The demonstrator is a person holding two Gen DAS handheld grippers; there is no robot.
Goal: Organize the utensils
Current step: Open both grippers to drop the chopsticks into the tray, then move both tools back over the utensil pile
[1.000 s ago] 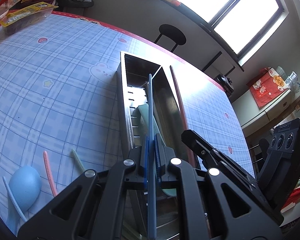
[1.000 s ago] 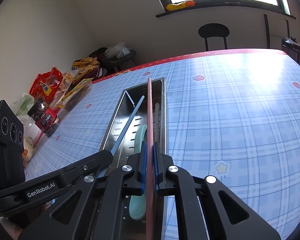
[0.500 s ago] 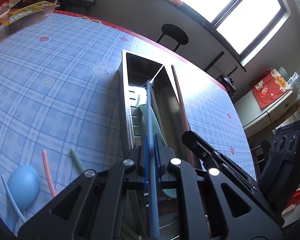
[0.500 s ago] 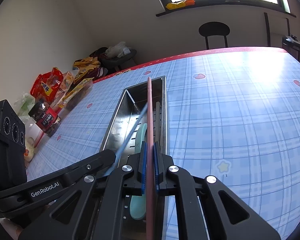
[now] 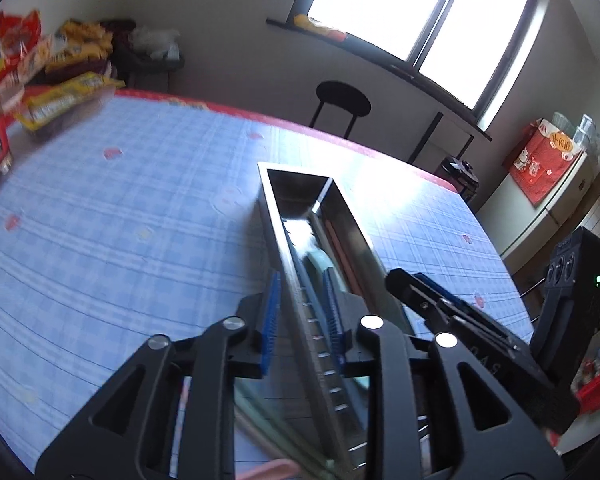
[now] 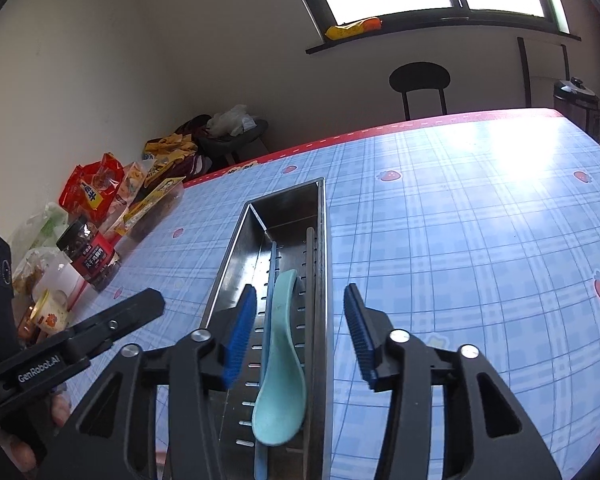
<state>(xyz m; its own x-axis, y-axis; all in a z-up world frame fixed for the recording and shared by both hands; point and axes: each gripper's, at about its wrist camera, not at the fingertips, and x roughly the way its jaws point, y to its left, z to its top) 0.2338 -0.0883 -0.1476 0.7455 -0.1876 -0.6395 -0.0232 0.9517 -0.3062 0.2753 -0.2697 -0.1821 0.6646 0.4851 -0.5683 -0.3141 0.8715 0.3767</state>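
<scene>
Both grippers, left [image 5: 300, 312] & right [image 6: 300, 336], were opening, nothing gripped. Blue chopstick [image 6: 269, 300] & teal plastic spoon [image 6: 280, 364] lay in long steel tray [image 6: 236, 256] at 12 o'clock. Risk: spread pads knocking tray wall.

Daylight floods in from window [image 5: 420, 20], panes blown out to pure white in both views. Hard glare patch burns on blue checked tablecloth [image 6: 512, 152], pattern washed out there. Walls stay dim and grey below sill. Left wrist view smeared by motion blur: snack packets [image 5: 56, 96] and steel tray [image 5: 320, 200] soft, cloth print streaked. Right wrist view crisp. Fisheye bends table edge, dark vignette eats corners.
</scene>
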